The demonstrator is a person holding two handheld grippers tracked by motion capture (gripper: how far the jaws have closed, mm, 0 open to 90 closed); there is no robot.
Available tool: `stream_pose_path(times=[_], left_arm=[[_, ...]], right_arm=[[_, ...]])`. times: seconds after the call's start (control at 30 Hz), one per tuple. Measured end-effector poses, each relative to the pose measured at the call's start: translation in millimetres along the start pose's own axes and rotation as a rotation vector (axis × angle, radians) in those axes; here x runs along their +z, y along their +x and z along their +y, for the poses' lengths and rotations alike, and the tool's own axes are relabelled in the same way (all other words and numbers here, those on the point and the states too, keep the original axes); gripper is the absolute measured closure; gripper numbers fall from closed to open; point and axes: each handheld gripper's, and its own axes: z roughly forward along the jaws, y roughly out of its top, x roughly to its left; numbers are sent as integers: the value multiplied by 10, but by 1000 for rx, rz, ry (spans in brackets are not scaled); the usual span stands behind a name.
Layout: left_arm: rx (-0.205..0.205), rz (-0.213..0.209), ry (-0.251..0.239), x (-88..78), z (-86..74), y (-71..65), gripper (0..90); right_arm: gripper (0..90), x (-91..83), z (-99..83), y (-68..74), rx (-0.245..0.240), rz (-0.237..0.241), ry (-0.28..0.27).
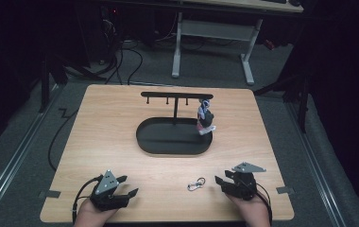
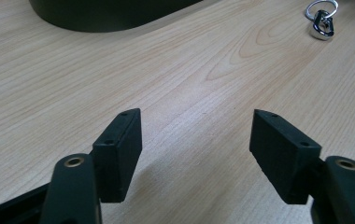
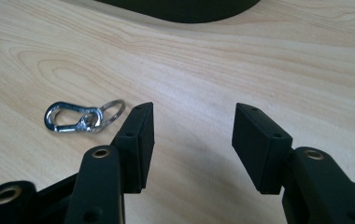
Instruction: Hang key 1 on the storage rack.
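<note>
Because the clip (image 3: 83, 116) lies flat on the table (image 1: 121, 142) just left of the right gripper (image 3: 192, 126), whose spread jaws hold nothing, a straight closing would pinch air; a sideways nudge could skid the metal away; the left gripper (image 2: 196, 135) waits spread and empty; the stand (image 1: 174, 135) with its hanging figure (image 1: 205, 118) sits well apart.

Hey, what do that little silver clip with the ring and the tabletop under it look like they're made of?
The small silver snap clip with ring looks like polished metal: it throws bright, mirror-like glints. The light tabletop looks like wood or wood-grain laminate, matte, with printed-looking grain rings; which one is unclear.
</note>
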Motion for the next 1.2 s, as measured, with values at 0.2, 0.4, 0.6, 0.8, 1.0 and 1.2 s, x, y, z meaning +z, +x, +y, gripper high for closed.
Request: stream_pose_path(times=[0.2,0.4,0.6,0.8,1.0,1.2], left_arm=[[-30,-56,-3,109,126,-155,502],[37,-64,39,428,400,-447,809],[76,-82,99,1041,751,-774,838],[106,-104,145,1362,909,-995,838],[141,-136,164,1378,919,-1148,842],[173,-183,167,1474,971,-1367,839]], right_arm=[[615,-182,-222,-3,32,9,-105],[900,-254,-193,-6,43,51,-125],[883,-208,-202,57,-2,79,-102],[846,-225,-228,14,10,114,-102],[834,-276,-236,-30,24,119,-112],[830,-265,-230,-39,26,120,-108]])
